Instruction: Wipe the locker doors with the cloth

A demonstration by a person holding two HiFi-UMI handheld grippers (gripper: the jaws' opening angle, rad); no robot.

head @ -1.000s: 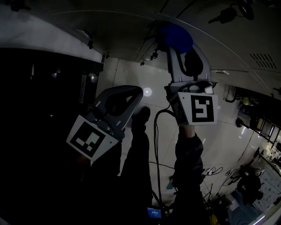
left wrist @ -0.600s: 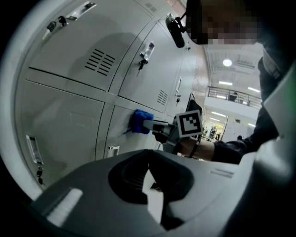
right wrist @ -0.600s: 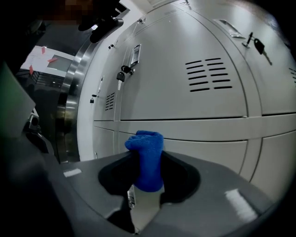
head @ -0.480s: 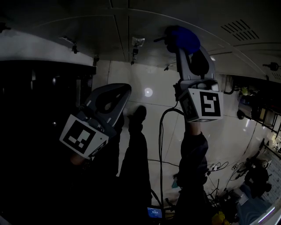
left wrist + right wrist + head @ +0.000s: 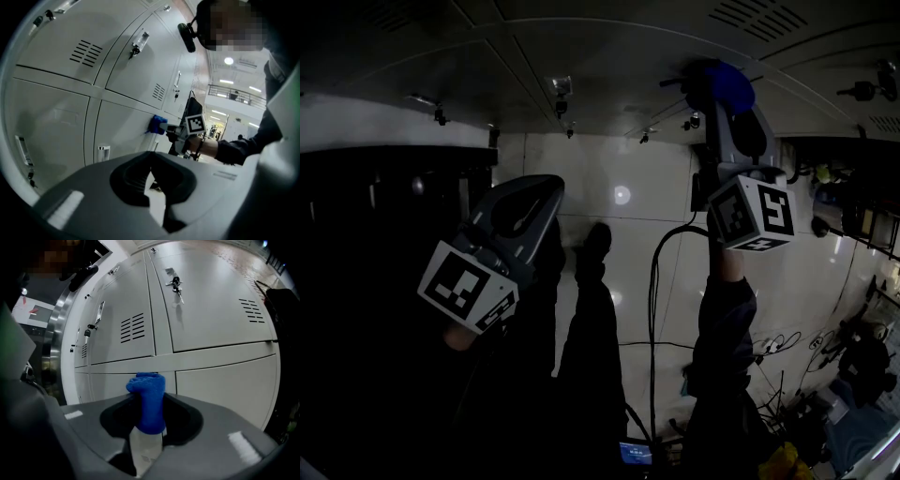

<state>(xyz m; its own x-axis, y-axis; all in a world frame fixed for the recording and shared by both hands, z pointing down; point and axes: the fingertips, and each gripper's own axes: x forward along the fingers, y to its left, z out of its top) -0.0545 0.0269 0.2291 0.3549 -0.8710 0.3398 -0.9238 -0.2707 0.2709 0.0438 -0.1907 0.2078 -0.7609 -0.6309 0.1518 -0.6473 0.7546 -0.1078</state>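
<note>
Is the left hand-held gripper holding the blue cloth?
No, the blue cloth sits pinched in the right hand-held gripper, while the left hand-held gripper has nothing between its jaws.

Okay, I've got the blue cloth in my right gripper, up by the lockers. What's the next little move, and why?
Probably press the cloth flat against the lower locker door and sweep sideways across it. The right gripper is shut on the cloth, its tip pointing straight at that door, and the left gripper view shows it at or very near the door's face.
</note>
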